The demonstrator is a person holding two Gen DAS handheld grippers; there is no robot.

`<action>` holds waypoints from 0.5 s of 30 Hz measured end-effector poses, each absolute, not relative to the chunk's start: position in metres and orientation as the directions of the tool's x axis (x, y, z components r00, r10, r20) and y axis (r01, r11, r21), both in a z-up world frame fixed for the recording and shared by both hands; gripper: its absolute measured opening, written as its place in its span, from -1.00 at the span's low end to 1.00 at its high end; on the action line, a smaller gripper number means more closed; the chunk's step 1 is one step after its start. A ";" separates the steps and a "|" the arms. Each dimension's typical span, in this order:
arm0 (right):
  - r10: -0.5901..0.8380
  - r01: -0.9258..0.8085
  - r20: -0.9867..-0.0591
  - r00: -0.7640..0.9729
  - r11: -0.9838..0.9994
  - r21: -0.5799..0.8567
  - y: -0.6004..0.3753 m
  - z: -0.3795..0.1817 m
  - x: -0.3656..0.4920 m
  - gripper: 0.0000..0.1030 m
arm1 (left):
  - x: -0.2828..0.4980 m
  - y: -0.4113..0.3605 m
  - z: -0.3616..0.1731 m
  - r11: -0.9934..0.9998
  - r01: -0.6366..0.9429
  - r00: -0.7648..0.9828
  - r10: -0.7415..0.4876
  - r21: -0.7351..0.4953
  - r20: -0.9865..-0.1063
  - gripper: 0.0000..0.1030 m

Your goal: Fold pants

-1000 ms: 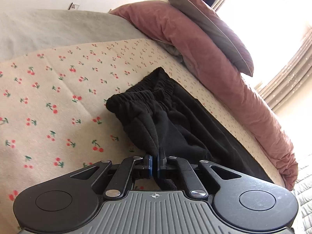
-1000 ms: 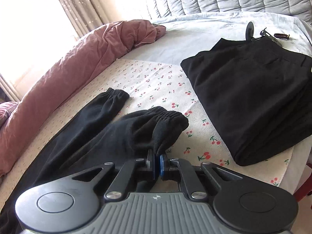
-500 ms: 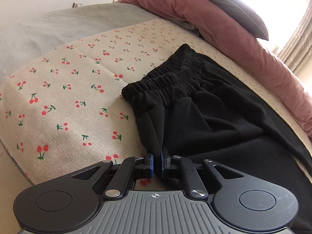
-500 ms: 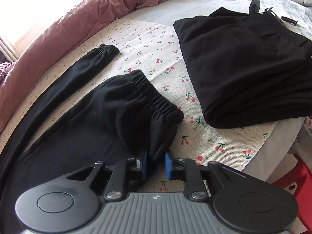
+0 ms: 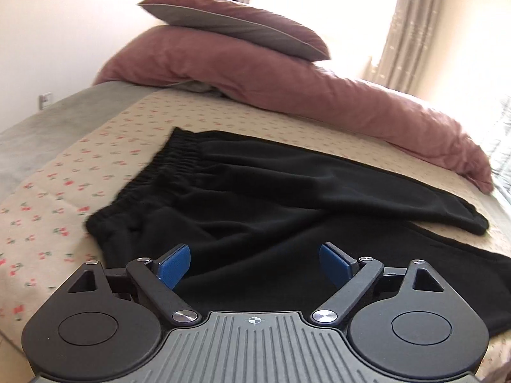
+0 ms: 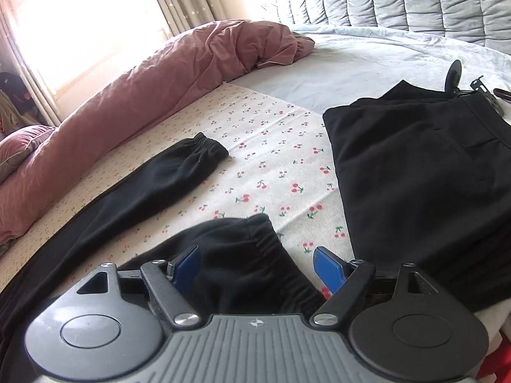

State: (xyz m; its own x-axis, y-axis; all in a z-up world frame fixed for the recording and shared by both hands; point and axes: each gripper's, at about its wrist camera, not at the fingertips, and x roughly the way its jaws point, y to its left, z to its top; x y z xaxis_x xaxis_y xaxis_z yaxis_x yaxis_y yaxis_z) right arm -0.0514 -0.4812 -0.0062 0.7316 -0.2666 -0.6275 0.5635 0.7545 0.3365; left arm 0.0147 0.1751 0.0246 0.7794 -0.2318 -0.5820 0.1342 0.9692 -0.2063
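The pants [image 5: 287,210] lie flat on the cherry sheet [image 5: 48,198], long axis running waistband [image 5: 159,172] to cuffs. The left gripper [image 5: 255,265] is opening over the waist end, the right gripper [image 6: 255,268] over the near cuff [image 6: 255,249]; neither seems to pinch cloth.

Pants [image 5: 255,191] flat on cherry-print sheet [image 5: 64,191], duvet [image 5: 287,95] behind, pillow [image 5: 242,32] atop.

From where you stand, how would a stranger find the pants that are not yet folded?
Start at the long pink duvet. On the cherry-print sheet beside it lie the black sweatpants, spread out with gathered cuffs. The other black pants, further right, are folded into a stack.
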 end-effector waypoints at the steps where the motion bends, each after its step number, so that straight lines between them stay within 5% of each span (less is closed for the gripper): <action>1: -0.275 0.569 -0.626 0.730 0.752 0.332 -0.487 -0.010 -0.046 0.54 | 0.017 0.161 0.022 0.963 0.174 0.770 -0.262 -0.204 -0.582 0.77; 6: -0.238 0.563 -0.637 0.734 0.738 0.373 -0.509 -0.034 -0.026 0.51 | 0.024 0.090 -0.002 0.905 0.379 0.703 -0.418 -0.195 -0.575 0.78; 9: -0.207 0.535 -0.628 0.750 0.748 0.393 -0.505 -0.047 -0.020 0.33 | 0.025 0.055 -0.022 0.869 0.465 0.666 -0.470 -0.169 -0.580 0.78; 10: -0.214 0.522 -0.626 0.750 0.773 0.361 -0.500 -0.048 -0.017 0.22 | 0.024 0.045 -0.030 0.858 0.490 0.654 -0.480 -0.156 -0.584 0.78; 11: -0.209 0.498 -0.631 0.747 0.805 0.323 -0.492 -0.048 -0.014 -0.17 | 0.022 0.036 -0.036 0.849 0.509 0.646 -0.485 -0.141 -0.590 0.78; 12: -0.216 0.482 -0.640 0.738 0.833 0.274 -0.484 -0.046 -0.010 -0.31 | 0.022 0.031 -0.042 0.843 0.523 0.639 -0.487 -0.129 -0.595 0.78; 15: -0.321 0.487 -0.623 0.714 0.866 0.111 -0.461 -0.037 -0.008 -0.46 | 0.020 0.018 -0.052 0.833 0.548 0.631 -0.471 -0.077 -0.616 0.82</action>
State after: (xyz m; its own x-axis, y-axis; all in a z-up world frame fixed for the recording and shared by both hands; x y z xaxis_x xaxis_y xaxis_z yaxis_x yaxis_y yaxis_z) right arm -0.0084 -0.4615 -0.0370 0.7137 -0.3212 -0.6225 0.4870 0.8663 0.1114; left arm 0.0199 0.0183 -0.0517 0.6312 -0.4714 -0.6159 0.5475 0.8333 -0.0767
